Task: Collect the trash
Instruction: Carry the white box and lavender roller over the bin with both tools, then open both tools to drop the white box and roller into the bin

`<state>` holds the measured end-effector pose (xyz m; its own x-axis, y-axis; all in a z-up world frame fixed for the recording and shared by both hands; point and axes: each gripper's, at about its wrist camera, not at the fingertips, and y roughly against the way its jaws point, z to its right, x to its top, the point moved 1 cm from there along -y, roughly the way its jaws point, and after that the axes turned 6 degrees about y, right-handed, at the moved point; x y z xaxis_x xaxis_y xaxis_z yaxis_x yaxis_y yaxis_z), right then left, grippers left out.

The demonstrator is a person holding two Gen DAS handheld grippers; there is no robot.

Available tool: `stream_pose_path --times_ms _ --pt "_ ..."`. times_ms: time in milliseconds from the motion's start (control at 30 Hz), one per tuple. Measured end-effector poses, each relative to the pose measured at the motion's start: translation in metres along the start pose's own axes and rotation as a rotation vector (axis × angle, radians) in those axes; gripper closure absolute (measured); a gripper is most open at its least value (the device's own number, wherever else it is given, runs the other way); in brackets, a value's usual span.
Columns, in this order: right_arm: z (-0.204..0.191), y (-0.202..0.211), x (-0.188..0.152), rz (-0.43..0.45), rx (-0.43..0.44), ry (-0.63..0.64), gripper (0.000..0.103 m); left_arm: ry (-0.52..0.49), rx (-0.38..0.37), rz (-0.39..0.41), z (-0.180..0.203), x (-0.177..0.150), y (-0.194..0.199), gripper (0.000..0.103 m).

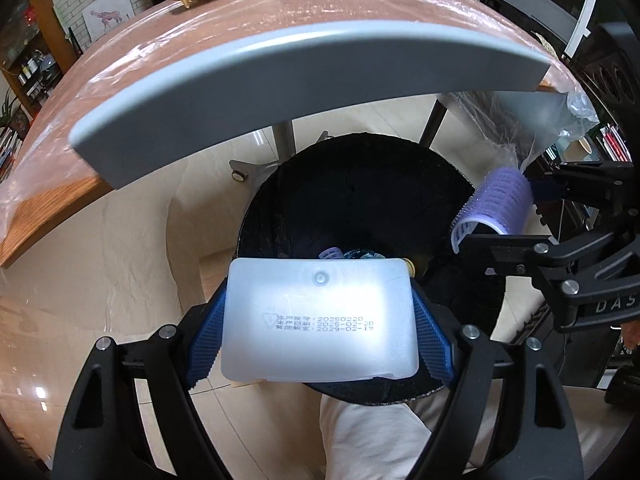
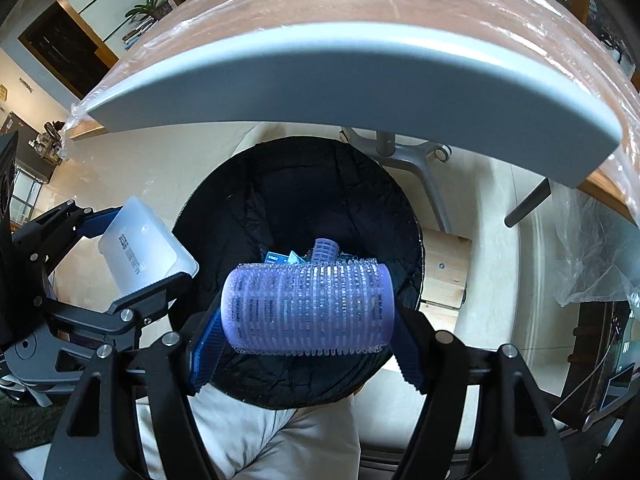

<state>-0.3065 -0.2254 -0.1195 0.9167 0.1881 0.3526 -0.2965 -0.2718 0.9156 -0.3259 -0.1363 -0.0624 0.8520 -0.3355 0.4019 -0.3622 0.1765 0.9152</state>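
The round black-lined trash bin (image 2: 304, 208) sits directly below both your tools, beneath the surface's grey edge (image 2: 344, 76). Your left tool (image 1: 318, 332) clamps the translucent white plastic box (image 1: 320, 320); your right tool (image 2: 308, 320) clamps the purple bristled hair roller (image 2: 308, 308), long axis crosswise between the pads.

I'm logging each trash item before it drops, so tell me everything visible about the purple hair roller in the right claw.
The purple hair roller is a translucent lilac plastic cylinder, hollow, ringed with rows of short bristles over a slotted wall. It lies crosswise, clamped end to end between the blue ribbed pads of the right claw, above the black-lined bin. Only the pads touch it.
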Motion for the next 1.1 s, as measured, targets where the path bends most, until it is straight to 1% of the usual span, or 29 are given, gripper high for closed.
stream_pose_path --times_ms 433,500,533,600,667,800,933,1033,1067,1100 --pt "0.011 -0.014 0.007 -0.009 -0.020 -0.022 0.033 -0.050 0.003 -0.036 0.007 0.009 -0.019 0.020" --pt "0.012 -0.015 0.008 -0.009 -0.019 -0.028 0.033 -0.049 -0.013 -0.039 0.005 0.009 -0.020 0.020" --pt "0.012 -0.015 0.009 -0.008 -0.018 -0.030 0.032 -0.045 -0.034 -0.040 0.005 0.010 -0.020 0.020" --pt "0.013 -0.015 0.009 -0.010 -0.003 -0.042 0.031 -0.038 -0.044 -0.042 0.003 0.010 -0.021 0.019" --pt "0.015 -0.012 0.008 -0.007 0.000 -0.051 0.027 -0.026 -0.052 -0.042 0.002 0.009 -0.020 0.016" --pt "0.020 -0.002 0.004 0.004 0.012 -0.063 0.026 0.011 -0.088 -0.036 -0.004 0.006 -0.012 0.015" --pt "0.026 0.017 -0.002 0.025 0.027 -0.086 0.026 0.034 -0.087 -0.012 -0.009 0.003 0.002 0.015" --pt "0.027 0.040 -0.004 0.056 0.037 -0.094 0.026 0.050 -0.105 0.034 -0.010 0.006 0.026 0.015" --pt "0.025 0.051 -0.004 0.077 0.045 -0.094 0.026 0.051 -0.115 0.060 -0.010 0.008 0.038 0.015" --pt "0.023 0.068 -0.002 0.117 0.056 -0.088 0.026 0.052 -0.123 0.083 -0.012 0.010 0.049 0.015"
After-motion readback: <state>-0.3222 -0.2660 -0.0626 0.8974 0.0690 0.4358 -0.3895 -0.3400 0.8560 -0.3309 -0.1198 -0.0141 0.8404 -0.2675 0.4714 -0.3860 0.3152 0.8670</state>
